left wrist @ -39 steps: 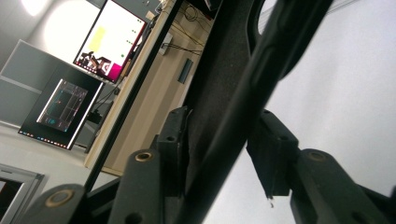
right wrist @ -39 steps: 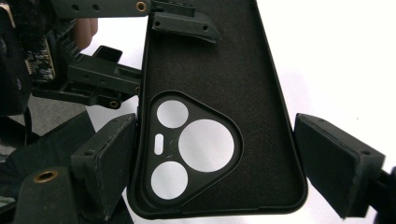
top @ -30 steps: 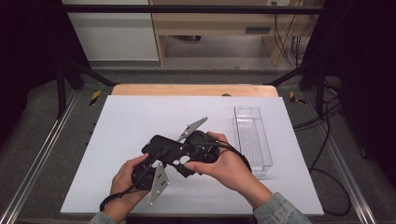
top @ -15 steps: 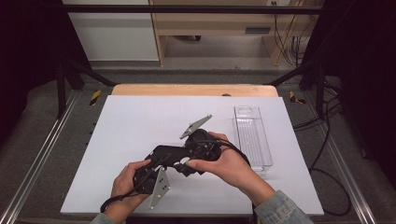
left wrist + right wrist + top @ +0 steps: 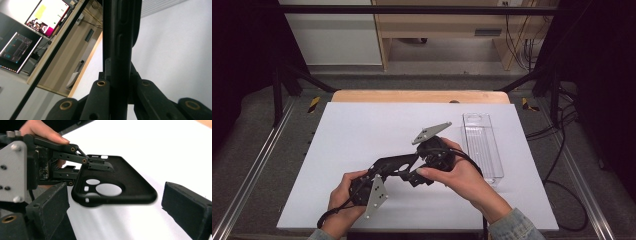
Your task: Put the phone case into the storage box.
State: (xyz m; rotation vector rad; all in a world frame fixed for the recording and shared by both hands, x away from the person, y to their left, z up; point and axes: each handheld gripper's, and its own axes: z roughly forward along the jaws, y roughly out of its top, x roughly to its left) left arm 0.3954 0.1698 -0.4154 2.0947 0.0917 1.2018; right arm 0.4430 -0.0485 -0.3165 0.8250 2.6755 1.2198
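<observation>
Right now you are pinching the black phone case by one end with the left gripper, jaws fully closed on its edge, holding it just above the white table in front of you. Your right gripper is standing with its jaws wide apart; they have just been opening, the case's camera-cutout end lies between them, and the pads are not pressing on it. You are relying on a thin edge grip (one hand only), so the case could sag, twist or slip out. Swinging right, you risk knocking the clear plastic tray lying beside your right hand
</observation>
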